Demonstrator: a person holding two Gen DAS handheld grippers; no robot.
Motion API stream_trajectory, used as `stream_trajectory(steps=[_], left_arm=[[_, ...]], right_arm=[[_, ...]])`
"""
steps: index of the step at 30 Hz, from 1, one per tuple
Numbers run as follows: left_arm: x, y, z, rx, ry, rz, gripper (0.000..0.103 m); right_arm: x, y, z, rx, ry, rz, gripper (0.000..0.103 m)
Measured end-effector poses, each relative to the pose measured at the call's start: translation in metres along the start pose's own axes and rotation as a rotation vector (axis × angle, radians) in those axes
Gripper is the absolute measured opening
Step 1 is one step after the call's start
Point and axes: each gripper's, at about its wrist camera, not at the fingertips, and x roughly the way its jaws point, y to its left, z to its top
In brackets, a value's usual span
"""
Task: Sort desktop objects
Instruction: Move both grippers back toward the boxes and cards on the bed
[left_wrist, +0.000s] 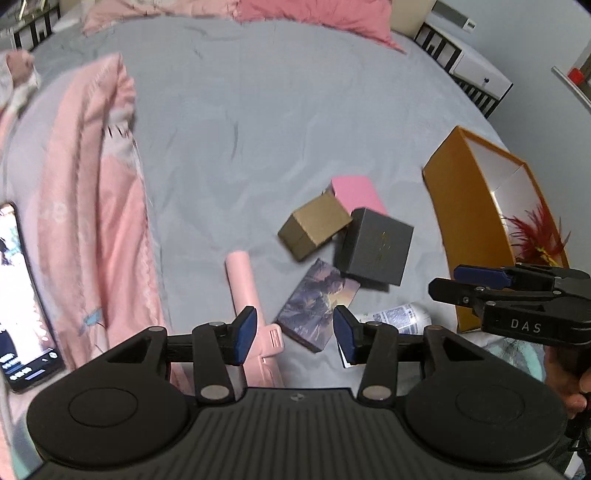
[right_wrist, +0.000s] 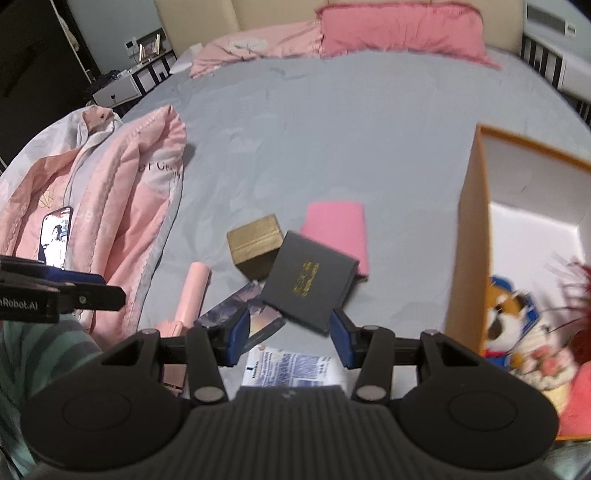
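Left gripper (left_wrist: 293, 336) nearest the lens: jaws apart, nothing between the blue pads, hanging over the picture card (left_wrist: 317, 304). Pink tube (left_wrist: 248, 295) passes under its left finger (left_wrist: 245, 334), running toward 12 o'clock. White printed tube (left_wrist: 402, 314) lies just at 3 o'clock of the card, partly behind the right finger.

Right gripper (right_wrist: 288, 338): also released, empty, above the same clutter; the white printed tube sits right below its pads at 6 o'clock. In the left wrist view it shows at 3 o'clock, pointing left, in front of the orange box (left_wrist: 469, 221).

Clutter on the grey bedsheet (left_wrist: 258, 129), all touching or overlapping:
- dark grey box (right_wrist: 310, 280), gold lettering, tilted, lower corner over the picture card
- gold box (right_wrist: 255, 243) at 10 o'clock of the grey one, touching it
- pink box (right_wrist: 338, 229) at 1 o'clock, partly under the grey box

Orange box is open, white inside, well apart at 3 o'clock. It holds a plush toy (right_wrist: 513, 314) and red feathers (left_wrist: 535, 236).

Pink quilt (right_wrist: 122, 206) bunched at 9 o'clock, with a lit phone (right_wrist: 55, 236) on it. Pink pillows (right_wrist: 399, 33) at 12 o'clock, by the headboard.
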Motion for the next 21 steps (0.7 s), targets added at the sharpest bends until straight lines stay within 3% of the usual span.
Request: stream_trajectory(steps=[9, 19, 20, 21], left_arm=[[0.067, -0.008, 0.015, 0.069, 0.154, 0.001, 0.055], [0.118, -0.015, 0.021, 0.146, 0.273, 0.011, 0.057], [0.122, -0.014, 0.02, 0.139, 0.29, 0.008, 0.058], [0.126, -0.012, 0.019, 0.128, 0.306, 0.0, 0.066]], right_arm=[[0.053, -0.015, 0.009, 0.005, 0.095, -0.02, 0.05], [0.09, -0.039, 0.024, 0.022, 0.152, -0.005, 0.052], [0.094, -0.041, 0.024, 0.025, 0.158, -0.002, 0.054], [0.097, -0.042, 0.024, 0.03, 0.163, 0.003, 0.055]])
